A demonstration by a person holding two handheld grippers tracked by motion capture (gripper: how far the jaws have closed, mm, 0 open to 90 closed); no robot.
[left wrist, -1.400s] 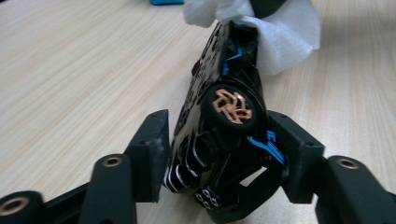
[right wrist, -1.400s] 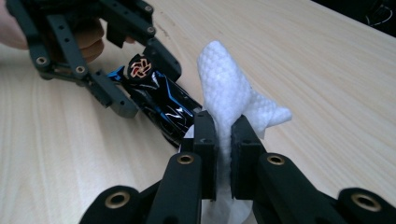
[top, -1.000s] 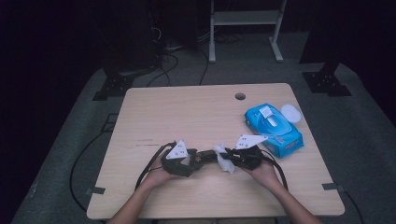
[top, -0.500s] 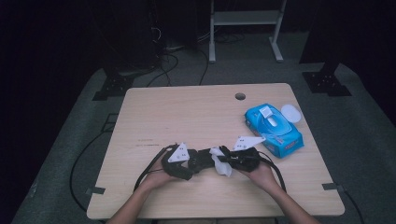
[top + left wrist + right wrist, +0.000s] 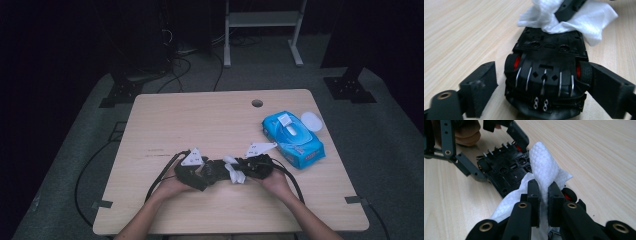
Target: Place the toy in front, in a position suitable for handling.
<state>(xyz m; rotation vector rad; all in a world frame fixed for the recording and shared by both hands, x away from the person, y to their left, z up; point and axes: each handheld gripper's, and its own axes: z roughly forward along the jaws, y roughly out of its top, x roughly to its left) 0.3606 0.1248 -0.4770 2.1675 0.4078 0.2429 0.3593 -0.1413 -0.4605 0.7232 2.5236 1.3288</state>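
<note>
A black toy car (image 5: 546,75) with red wheel hubs lies underside up on the wooden table (image 5: 200,120). My left gripper (image 5: 544,66) is open and straddles the car's end. Its one jaw touches a wheel and the other stands a little off the car. My right gripper (image 5: 544,186) is shut on a crumpled white wipe (image 5: 542,162), which rests on the car's underside (image 5: 506,170). In the high view the two grippers, left (image 5: 210,172) and right (image 5: 241,170), meet nose to nose near the table's front edge, with the wipe (image 5: 234,173) between them.
A blue pack of wipes (image 5: 294,139) lies at the right of the table, with a small white lid (image 5: 311,120) behind it. A cable hole (image 5: 257,103) sits at the far middle. Cables trail from both grippers toward the front edge.
Both hands have drawn slightly closer together, and the wipe has shifted a little over the car. The pack of wipes has not moved.
</note>
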